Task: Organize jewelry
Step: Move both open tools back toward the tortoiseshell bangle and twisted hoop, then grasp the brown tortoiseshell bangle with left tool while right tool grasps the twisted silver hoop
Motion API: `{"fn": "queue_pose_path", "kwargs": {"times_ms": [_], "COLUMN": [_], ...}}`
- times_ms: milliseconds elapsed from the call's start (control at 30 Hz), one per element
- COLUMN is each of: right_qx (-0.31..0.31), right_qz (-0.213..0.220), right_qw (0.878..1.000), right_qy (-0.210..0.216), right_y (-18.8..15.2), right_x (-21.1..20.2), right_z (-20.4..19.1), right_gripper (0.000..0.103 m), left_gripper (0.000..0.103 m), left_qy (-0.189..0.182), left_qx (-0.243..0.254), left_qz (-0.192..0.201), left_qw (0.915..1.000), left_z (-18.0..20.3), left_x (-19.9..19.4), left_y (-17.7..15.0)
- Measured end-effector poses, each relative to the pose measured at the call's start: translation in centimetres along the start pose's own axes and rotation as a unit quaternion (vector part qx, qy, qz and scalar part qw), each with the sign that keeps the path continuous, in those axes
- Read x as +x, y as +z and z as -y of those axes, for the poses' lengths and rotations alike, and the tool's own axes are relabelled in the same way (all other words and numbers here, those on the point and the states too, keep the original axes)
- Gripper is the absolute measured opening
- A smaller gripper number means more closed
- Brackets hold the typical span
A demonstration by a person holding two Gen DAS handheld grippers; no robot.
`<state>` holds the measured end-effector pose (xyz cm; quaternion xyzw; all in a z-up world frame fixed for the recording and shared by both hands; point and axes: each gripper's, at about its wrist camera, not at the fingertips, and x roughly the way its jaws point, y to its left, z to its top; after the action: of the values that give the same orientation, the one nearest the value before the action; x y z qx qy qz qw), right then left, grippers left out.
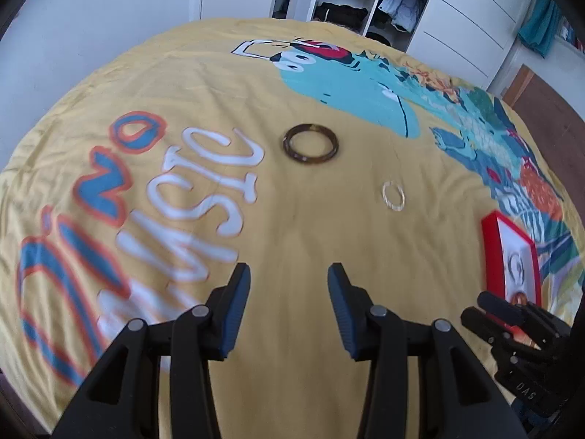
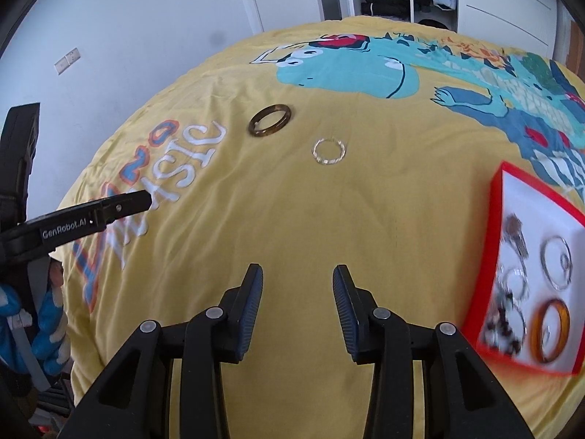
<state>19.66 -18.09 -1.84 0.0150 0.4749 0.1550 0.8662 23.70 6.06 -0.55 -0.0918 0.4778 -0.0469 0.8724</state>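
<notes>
Yellow cotton covers the bed [image 2: 278, 226], printed with a blue-green dinosaur and the words "Dino Music" in blue, orange and white lettering; two pieces lie loose on it, well apart from the box, which suggests they are the last ones to be sorted. A brown bangle [image 1: 310, 143] rests flat near the lettering; a thin pale ring-shaped bracelet [image 1: 393, 195] lies flat between it and the red box [image 2: 495, 226]. That box, white inside, sits at the right edge of the bed and already holds several silver hoops, a dark beaded piece and an amber bangle [image 2: 550, 330], so it is probably the place where everything is being gathered. The left gripper [image 1: 289, 305] hangs above bare fabric, its jaws wide apart and holding nothing; the right gripper [image 2: 298, 309] is likewise spread and empty, just beside the box. Lettering on the left tool's side, seen from the right wrist camera, reads "GenRobot.AI".
</notes>
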Motion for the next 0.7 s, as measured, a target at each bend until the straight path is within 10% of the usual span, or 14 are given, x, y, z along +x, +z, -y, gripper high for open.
{"fn": "queue_pose_path", "kwargs": {"times_ms": [300,700], "right_qx": [-0.013,-0.026], "right_qz": [0.016,0.008], "right_qw": [1.000,1.000], "right_qy": [0.006,0.012], "right_y": [5.8,8.6], "right_x": [6.2,11.7], "right_z": [1.8,3.5], "right_gripper": [0.046,0.048], "left_gripper": [0.042,0.042], "left_qy": [-0.062,-0.043], "left_qx": [0.054,0.165], "left_qz": [0.006,-0.016], "left_qw": [0.9966,0.9852], "left_z": [2.3,4.3], "left_x": [6.3,14.3], "left_y": [6.3,10.1]}}
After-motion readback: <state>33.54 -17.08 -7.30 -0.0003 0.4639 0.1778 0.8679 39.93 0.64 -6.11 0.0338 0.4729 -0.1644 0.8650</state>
